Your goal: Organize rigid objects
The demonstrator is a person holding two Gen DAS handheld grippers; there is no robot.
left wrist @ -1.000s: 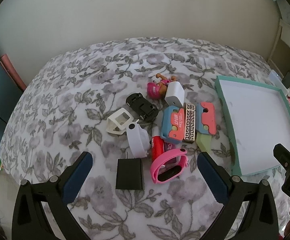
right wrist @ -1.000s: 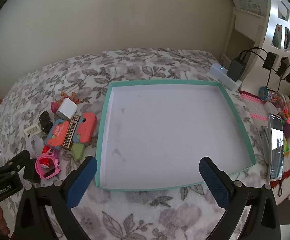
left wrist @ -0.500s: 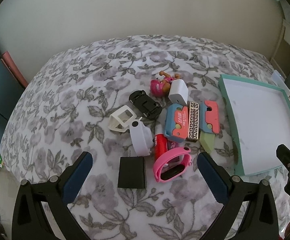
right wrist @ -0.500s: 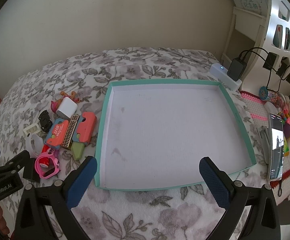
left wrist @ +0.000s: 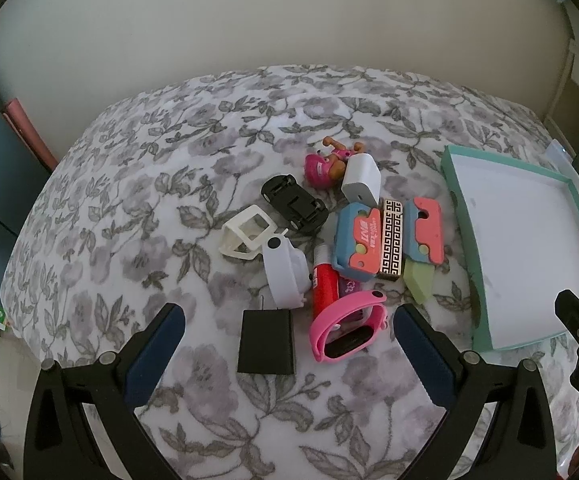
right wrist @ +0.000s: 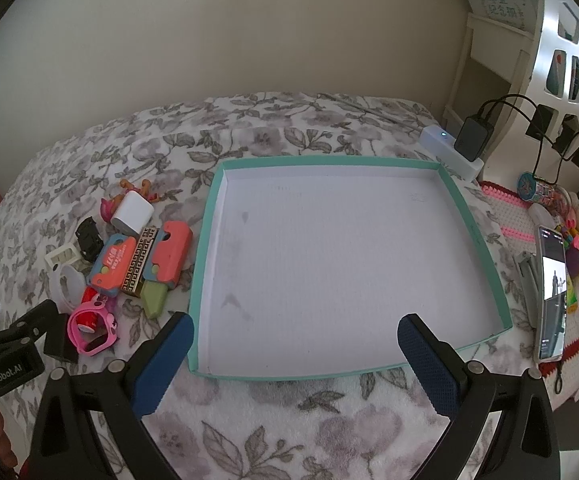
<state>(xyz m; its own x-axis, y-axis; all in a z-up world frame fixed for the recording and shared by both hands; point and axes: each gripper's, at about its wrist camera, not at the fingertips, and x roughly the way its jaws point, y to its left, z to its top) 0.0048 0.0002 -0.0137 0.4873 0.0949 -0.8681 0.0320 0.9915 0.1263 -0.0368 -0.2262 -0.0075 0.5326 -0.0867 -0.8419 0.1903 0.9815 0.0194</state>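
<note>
A heap of small objects lies on the floral bedspread: a black charger [left wrist: 266,342], a pink watch [left wrist: 347,326], a white band [left wrist: 283,272], a red tube [left wrist: 324,286], a black toy car [left wrist: 294,203], a white frame [left wrist: 247,232], a white plug [left wrist: 361,178], a pink doll [left wrist: 325,164] and coral-blue toys [left wrist: 356,242]. My left gripper [left wrist: 289,340] is open, just in front of the charger and watch. A teal-rimmed white tray [right wrist: 477,232] lies to the right, with nothing in it. My right gripper [right wrist: 295,352] is open over its near edge.
To the right of the tray are a phone [right wrist: 551,296], a white power strip with a black adapter [right wrist: 473,138], cables and small toys on a pink mat. A wall stands behind the bed. The bed edge drops off at the left.
The left gripper has drifted slightly left and back, so the heap sits a little further right in its view. The right gripper has hardly moved. Both stay open.
</note>
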